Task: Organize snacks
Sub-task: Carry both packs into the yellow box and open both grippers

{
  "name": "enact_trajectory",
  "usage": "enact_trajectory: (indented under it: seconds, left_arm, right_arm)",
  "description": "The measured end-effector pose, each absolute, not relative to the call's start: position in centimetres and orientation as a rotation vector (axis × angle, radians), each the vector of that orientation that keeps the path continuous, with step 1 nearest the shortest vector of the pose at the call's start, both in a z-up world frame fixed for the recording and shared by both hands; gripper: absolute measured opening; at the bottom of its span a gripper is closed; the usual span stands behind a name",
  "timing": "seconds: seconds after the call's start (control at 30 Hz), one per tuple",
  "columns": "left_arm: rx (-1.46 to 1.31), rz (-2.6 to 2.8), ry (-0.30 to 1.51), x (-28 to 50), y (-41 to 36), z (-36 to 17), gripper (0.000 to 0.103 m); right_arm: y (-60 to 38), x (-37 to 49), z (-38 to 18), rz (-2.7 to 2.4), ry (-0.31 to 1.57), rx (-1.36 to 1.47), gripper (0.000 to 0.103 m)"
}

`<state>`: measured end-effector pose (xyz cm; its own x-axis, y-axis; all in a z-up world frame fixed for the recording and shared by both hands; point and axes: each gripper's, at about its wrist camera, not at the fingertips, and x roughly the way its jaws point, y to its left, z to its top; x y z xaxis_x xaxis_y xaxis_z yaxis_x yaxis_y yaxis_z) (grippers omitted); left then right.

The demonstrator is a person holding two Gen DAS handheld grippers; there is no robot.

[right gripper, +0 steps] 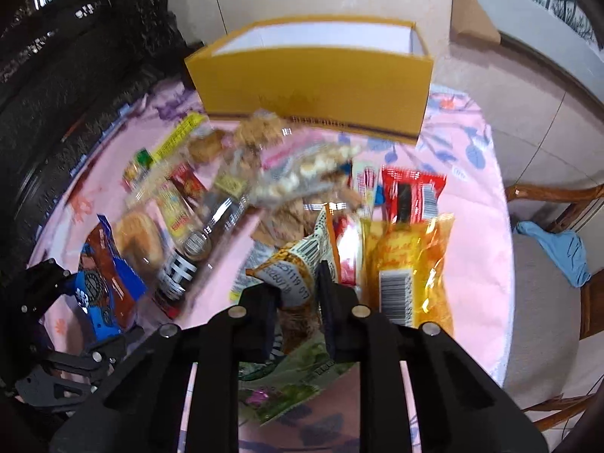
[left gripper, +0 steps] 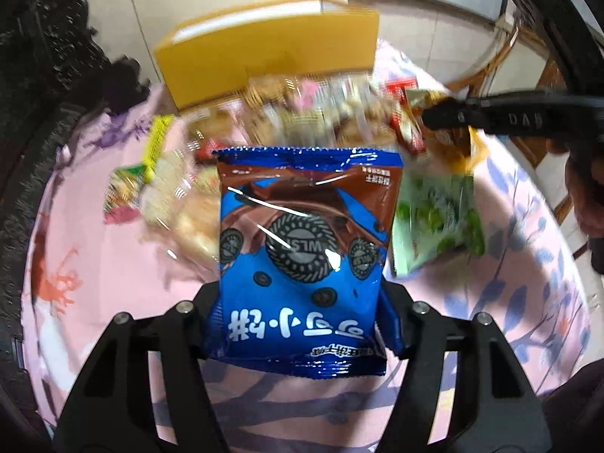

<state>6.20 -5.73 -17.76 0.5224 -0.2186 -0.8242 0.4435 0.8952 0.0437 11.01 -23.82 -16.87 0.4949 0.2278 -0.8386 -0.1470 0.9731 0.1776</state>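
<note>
A blue chocolate-cookie packet (left gripper: 302, 245) hangs clear of the pink floral cloth, and my left gripper (left gripper: 300, 313) is shut on its lower half, one finger on each side edge. The right wrist view shows the same packet (right gripper: 109, 283) at the far left, in the left gripper (right gripper: 83, 309). My right gripper (right gripper: 298, 298) is shut on a small yellow-and-white nut packet (right gripper: 290, 271) with a barcode. That gripper (left gripper: 430, 119) shows side-on over the right end of the snack pile. An open yellow box (right gripper: 313, 83) stands at the table's far edge.
Several loose snacks (right gripper: 241, 188) lie heaped between the grippers and the box. A green packet (left gripper: 438, 219), an orange-yellow bag (right gripper: 411, 264) and a red packet (right gripper: 411, 192) lie on the right. A wooden chair (right gripper: 558, 196) with a blue cloth (right gripper: 555, 249) stands past the table's right edge.
</note>
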Motion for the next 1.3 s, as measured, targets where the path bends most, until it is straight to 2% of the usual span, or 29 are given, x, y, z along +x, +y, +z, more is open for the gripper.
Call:
enact_trajectory:
  seconds: [0.23,0.53,0.73,1.0,1.13,1.3]
  left_arm:
    - [0.186,-0.377,0.839,11.8,-5.2,-11.3,0.065]
    - [0.176,-0.309,0.72,27.1,-8.1,-5.1,0.065]
    - [0.171,-0.258,0.77,37.1,-10.1,-6.2,0.065]
    - [0.177,-0.216,0.888,42.8,-11.2,-10.4,0.067]
    - [0.195,-0.172,0.924,43.5,-10.6,-11.5,0.08]
    - [0.169,-0.158,0.856,40.2,-9.0,-9.9,0.091]
  right_arm:
    - [-23.8,13.9,-11.5,0.238,0.895,0.104,0.02]
    - [-25.3,24.8,-6.9,0.202,0.749,0.116,0.02]
    - [-26.5,32.5,-8.6,0.16,0.772,0.129,0.02]
    - [-27.2,37.3,-11.8,0.123,0.829,0.141,0.02]
    - [-27.2,38.0,-13.0,0.115,0.887,0.17,0.033]
    - [-27.2,35.6,-11.9,0.125,0.871,0.174,0.04]
